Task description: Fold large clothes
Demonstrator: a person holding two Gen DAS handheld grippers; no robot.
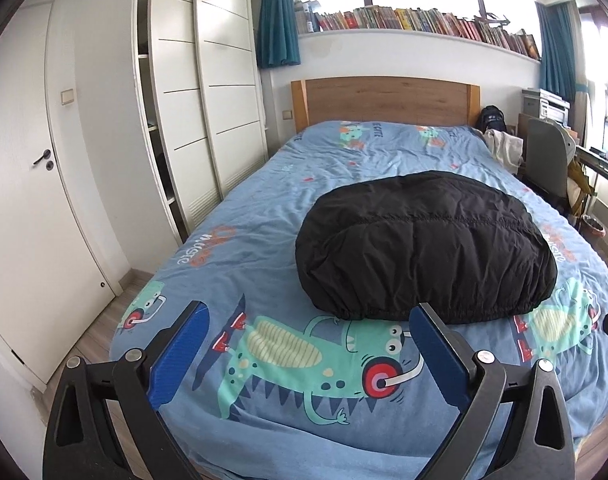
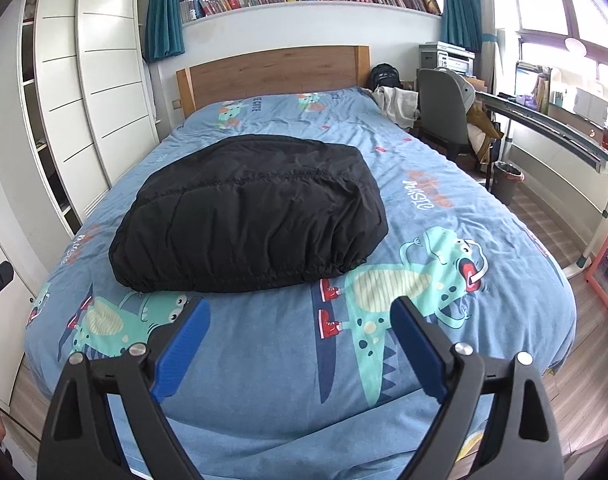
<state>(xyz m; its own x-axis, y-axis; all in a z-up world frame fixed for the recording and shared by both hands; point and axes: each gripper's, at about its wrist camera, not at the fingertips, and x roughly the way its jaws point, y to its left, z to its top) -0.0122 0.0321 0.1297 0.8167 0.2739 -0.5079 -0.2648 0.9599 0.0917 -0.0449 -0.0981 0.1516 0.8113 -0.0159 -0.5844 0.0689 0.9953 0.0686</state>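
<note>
A black padded jacket (image 1: 420, 244) lies folded into a compact bundle on the middle of the bed (image 1: 263, 208), elastic hem facing me. It also shows in the right wrist view (image 2: 247, 212). My left gripper (image 1: 308, 312) is open and empty, held over the bed's foot end just short of the jacket's near left edge. My right gripper (image 2: 299, 308) is open and empty, just short of the jacket's near right edge. Neither touches the jacket.
The bed (image 2: 263, 360) has a blue dinosaur-print cover and a wooden headboard (image 1: 384, 98). White wardrobe doors (image 1: 207, 92) stand to the left. A grey chair (image 2: 444, 108), a desk (image 2: 564, 136) and a bin (image 2: 508, 180) stand to the right. Pale clothes (image 2: 396, 104) lie by the far right bed corner.
</note>
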